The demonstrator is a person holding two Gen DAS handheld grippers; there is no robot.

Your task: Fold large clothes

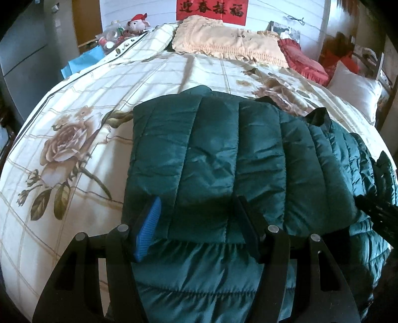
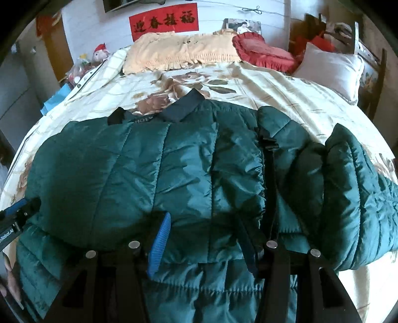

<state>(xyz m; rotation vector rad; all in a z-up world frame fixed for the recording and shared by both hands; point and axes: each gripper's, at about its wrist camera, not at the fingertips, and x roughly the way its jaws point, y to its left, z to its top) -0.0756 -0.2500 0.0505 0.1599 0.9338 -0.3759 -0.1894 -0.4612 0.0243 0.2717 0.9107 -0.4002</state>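
A dark green quilted puffer jacket (image 1: 223, 154) lies on the bed, partly folded over itself, its dark collar toward the pillows; it also fills the right wrist view (image 2: 174, 169). My left gripper (image 1: 199, 211) is open, its blue-padded fingers straddling the folded near edge at the jacket's left side. My right gripper (image 2: 204, 228) is open, its fingers resting on the jacket's near edge beside the black zipper strip (image 2: 270, 174). A folded sleeve (image 2: 353, 179) bulges at the right. The left gripper also shows at the left edge of the right wrist view (image 2: 17, 213).
The bed carries a cream quilt (image 1: 87, 111) with rose print. A peach pillow (image 1: 223, 39), a red heart cushion (image 1: 303, 59) and a white pillow (image 1: 355, 87) lie at the head. A plush toy (image 1: 138, 23) and clutter sit at the far left. A red banner (image 2: 164, 21) hangs on the wall.
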